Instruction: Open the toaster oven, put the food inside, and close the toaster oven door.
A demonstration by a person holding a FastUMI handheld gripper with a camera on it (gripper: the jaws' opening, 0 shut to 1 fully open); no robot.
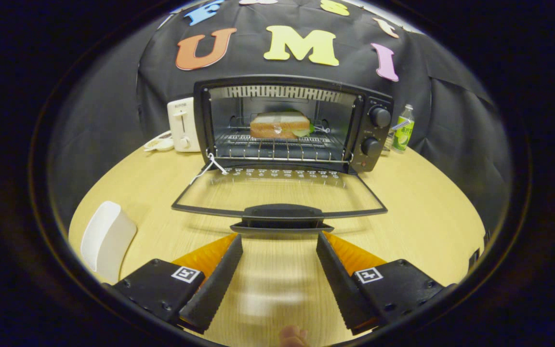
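A: Step?
B: Last one by the look of it: closing. Oven [292,123] dead ahead of the gripper [280,241], door [280,193] dropped flat toward it, sandwich [280,124] already on the rack [277,144], deep inside, well beyond the fingertips.
A: Gripper state?
B: Spread wide, holding nothing. Bare tabletop [422,217] between the fingers. Door handle [281,211] just ahead of the tips, centred on the gap, not touching as far as can be told.
A: Next move?
B: Judgement only: get under or behind the handle, then lift and swing the door up on its hinge toward the oven face. Arc motion, not a straight push. Glass panel, so contact on the handle only. Could pinch the handle or just hook it from below with one finger; either looks workable from this pose.
A: Risks?
B: Slipping off the handle mid-swing and the door dropping back. Small tag on a string [212,164] at the door's left hinge corner might get caught in the seam.
A: Count?
B: One oven, one door, one sandwich, two knobs [380,117] on the right panel. Off-task: one white toaster [182,124] left of the oven, one bottle [404,129] right of it, one white dish [106,238] near-left of the gripper. Fingertip [293,336] behind the gripper.
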